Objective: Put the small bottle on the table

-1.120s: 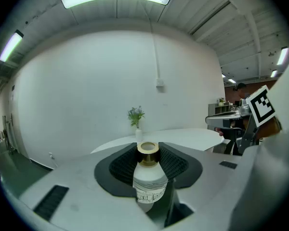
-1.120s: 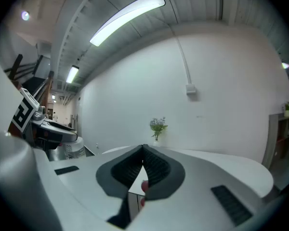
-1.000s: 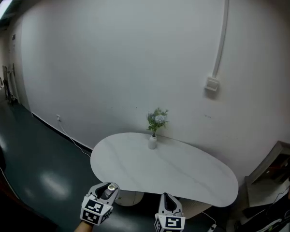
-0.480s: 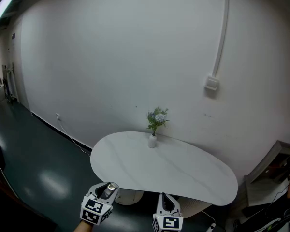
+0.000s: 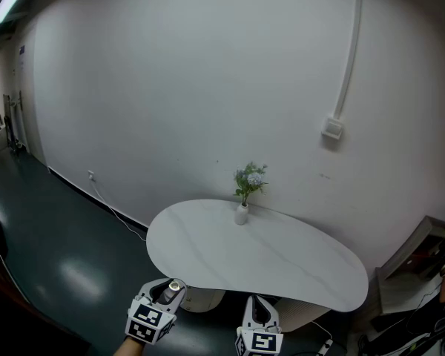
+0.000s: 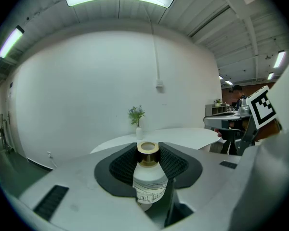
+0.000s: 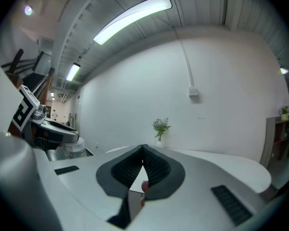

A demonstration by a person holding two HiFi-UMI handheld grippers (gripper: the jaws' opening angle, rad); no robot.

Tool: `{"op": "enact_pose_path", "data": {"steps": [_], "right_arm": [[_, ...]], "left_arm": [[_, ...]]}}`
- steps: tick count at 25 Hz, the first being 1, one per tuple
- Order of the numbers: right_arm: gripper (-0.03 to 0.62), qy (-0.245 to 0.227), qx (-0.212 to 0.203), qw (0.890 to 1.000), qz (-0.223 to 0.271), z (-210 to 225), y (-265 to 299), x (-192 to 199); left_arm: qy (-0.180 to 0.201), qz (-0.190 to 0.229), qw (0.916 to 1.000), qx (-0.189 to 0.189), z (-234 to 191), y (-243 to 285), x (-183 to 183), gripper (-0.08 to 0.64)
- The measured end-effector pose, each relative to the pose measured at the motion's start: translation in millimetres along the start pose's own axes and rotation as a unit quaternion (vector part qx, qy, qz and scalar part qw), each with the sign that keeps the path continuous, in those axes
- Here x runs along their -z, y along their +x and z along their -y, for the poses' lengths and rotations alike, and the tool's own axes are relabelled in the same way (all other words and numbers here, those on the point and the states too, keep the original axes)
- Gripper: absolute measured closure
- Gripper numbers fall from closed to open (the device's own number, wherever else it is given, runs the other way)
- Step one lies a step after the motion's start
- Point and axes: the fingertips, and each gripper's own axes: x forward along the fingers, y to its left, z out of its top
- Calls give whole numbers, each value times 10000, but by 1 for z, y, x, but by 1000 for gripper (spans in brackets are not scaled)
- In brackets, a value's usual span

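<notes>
The left gripper (image 5: 165,294), short of the white oval table's (image 5: 282,265) near left edge, pinches the small bottle (image 6: 149,179) by its white body, gold cap (image 6: 148,148) toward the jaw tips; the right gripper (image 7: 143,150) beside it has jaws pressed together on nothing; a flower vase (image 5: 242,212) stands at the table's far edge.

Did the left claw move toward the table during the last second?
No. In the head view the left claw, shut on the small bottle, stays just short of the table at its near edge, as before.
</notes>
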Motion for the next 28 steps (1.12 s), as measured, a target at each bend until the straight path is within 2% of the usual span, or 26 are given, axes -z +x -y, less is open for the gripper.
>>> {"op": "enact_pose_path", "data": {"steps": [6, 13, 28], "right_arm": [[529, 65, 97, 9999, -66, -8, 4, 3], [529, 56, 158, 9998, -79, -5, 25, 1], [529, 60, -194, 9995, -261, 13, 130, 8]], "left_arm": [[-26, -78, 9999, 99, -13, -1, 13, 419], [-32, -15, 9999, 162, -25, 16, 6, 419], [-179, -229, 9996, -26, -66, 97, 11, 419]]}}
